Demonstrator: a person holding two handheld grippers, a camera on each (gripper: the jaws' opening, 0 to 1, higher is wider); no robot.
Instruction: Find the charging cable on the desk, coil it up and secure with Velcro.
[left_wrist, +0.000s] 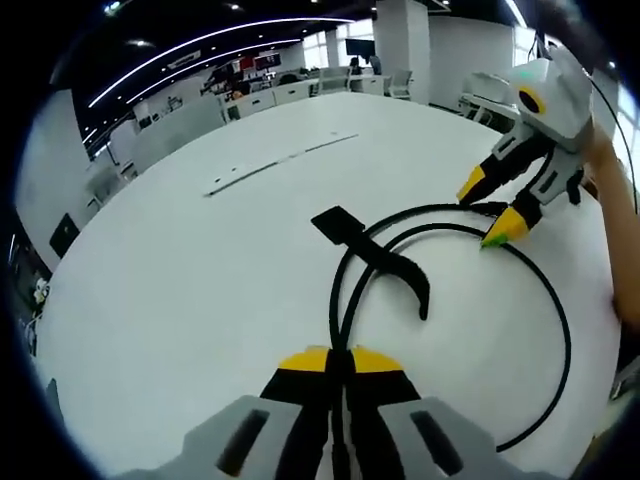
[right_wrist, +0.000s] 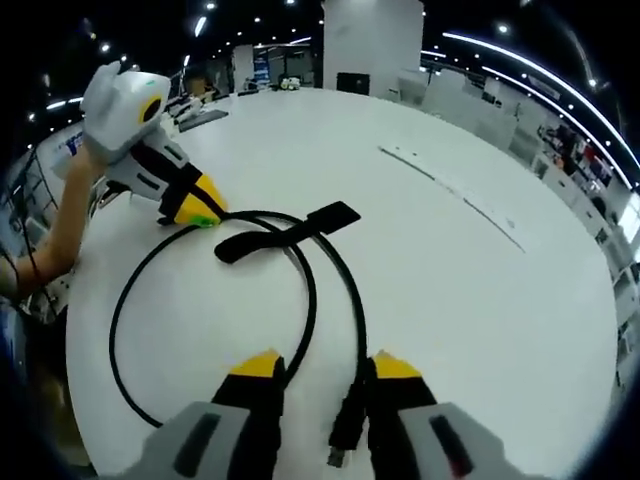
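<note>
A: Where does the charging cable (left_wrist: 545, 300) lie?

B: On the white bench (left_wrist: 200, 270), black, laid out in one wide loop. In the left gripper view two runs of it come in close together toward the camera and pass between the left tongs (left_wrist: 338, 362). In the right gripper view the loop (right_wrist: 135, 290) curves out to the left, and the plug end (right_wrist: 346, 425) sits between the right tongs (right_wrist: 325, 368).

A: The Velcro?

B: A black Velcro strap (left_wrist: 370, 245) lies across the cable near the middle of the loop, flat on the bench, one end broad and squared, the other tapering down. In the right gripper view it is the strap (right_wrist: 290, 232) crossing both runs.

A: State of the tongs?

B: Left tongs: yellow tips drawn in narrow, clamped on the two runs of cable. Right tongs: jaws partly apart, cable lying in the gap; whether the pads touch it, cannot tell. Seen from the left gripper view, the right tongs (left_wrist: 497, 205) have their tips on the bench at the far side of the loop, with cable at the tips.

A: Around that?

B: A thin seam line (left_wrist: 280, 160) runs over the bench top beyond the loop. Desks and ceiling light strips show in the background.
</note>
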